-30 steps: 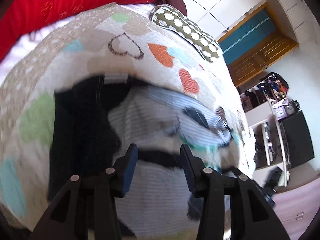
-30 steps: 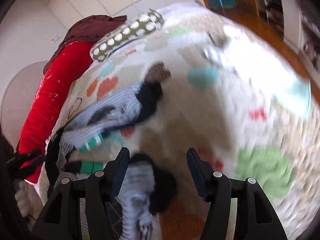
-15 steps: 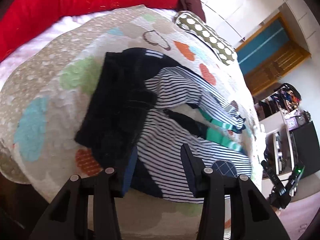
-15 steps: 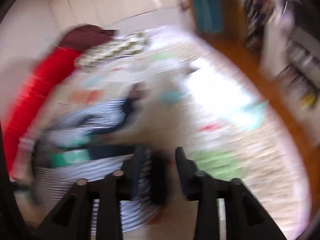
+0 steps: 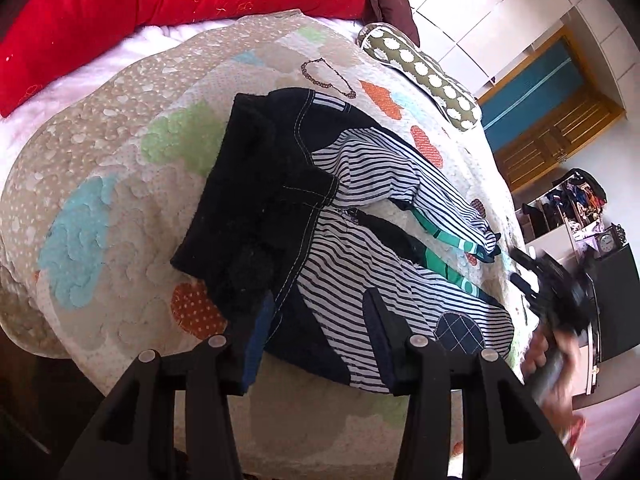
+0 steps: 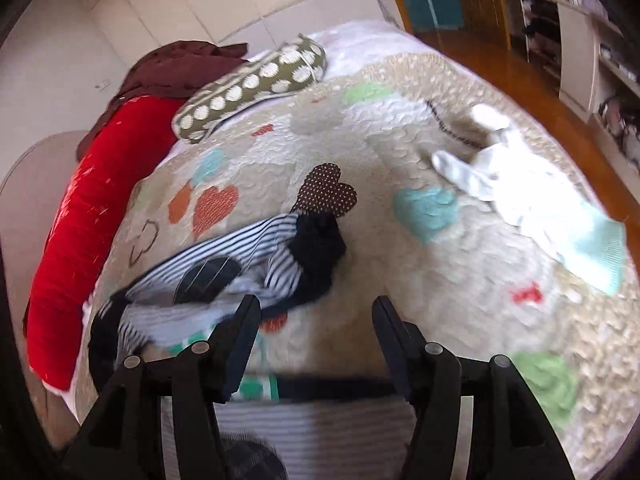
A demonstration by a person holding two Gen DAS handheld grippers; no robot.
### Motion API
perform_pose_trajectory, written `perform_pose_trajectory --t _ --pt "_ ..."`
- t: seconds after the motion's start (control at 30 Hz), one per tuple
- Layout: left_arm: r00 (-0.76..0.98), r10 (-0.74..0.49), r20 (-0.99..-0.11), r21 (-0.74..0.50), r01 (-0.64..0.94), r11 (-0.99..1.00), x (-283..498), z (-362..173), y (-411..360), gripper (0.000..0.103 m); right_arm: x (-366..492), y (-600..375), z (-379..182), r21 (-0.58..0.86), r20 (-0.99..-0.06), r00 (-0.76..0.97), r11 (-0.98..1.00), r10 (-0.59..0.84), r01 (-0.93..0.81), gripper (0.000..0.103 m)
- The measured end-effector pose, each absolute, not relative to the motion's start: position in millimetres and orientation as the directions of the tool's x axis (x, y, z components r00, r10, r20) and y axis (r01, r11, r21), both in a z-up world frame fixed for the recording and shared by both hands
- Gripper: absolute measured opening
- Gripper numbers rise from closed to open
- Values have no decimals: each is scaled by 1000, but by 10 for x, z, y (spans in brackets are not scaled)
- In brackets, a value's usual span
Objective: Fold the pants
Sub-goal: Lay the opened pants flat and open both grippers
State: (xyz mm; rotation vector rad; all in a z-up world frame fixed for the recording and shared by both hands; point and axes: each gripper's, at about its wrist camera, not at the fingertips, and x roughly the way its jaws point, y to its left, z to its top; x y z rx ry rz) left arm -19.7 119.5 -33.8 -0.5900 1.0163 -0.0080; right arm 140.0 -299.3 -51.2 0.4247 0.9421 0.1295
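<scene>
Pants (image 5: 360,216) lie spread on the quilt (image 5: 120,184), waistband toward 11 o'clock, legs toward 4. You've pulled both grippers back: your left gripper (image 5: 316,320) and right gripper (image 6: 316,324) now hover spread and empty, so no fold is started.

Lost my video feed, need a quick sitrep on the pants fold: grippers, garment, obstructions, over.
Left gripper open, right gripper open, both empty. Striped pants flat on quilt, legs apart, unfolded. White clothes lie beyond, clear of pants.
</scene>
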Motion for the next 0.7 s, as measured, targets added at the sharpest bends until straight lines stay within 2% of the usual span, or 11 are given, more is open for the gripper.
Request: perform_pose_trajectory --t 0.07,0.13,0.17,0.23,0.37,0.53,0.6,0.7 --pt "534 -264 -803 -460 -274 845 -198 -366 1239 45 1678 -2943 -704 428 -786 539 896 303 119 64" --pt "529 -257 -809 -457 -292 840 -209 -394 1299 45 1803 -2908 -861 463 -793 506 876 339 138 28" --pt "530 -254 -809 -458 -298 837 -218 -400 1335 45 1832 -2889 -913 488 -788 489 863 373 128 13" --pt "532 -239 -812 -452 -315 835 -226 -424 1421 45 1760 -2895 -881 498 -772 509 860 380 113 13" --pt "522 -246 -817 -464 -341 818 -225 -508 1485 45 1564 -3058 -805 403 -804 529 904 272 146 14" --pt "521 -247 -817 -448 -302 842 -249 -445 1316 45 1380 -3253 -789 353 -825 526 916 208 192 28" --pt "530 -231 -816 -432 -293 853 -252 -397 1264 45 1242 -3246 -674 315 -815 559 927 154 205 44" --pt "543 -211 -813 -413 -283 866 -268 -324 1195 48 965 -3115 -476 339 -763 616 933 196 123 47"
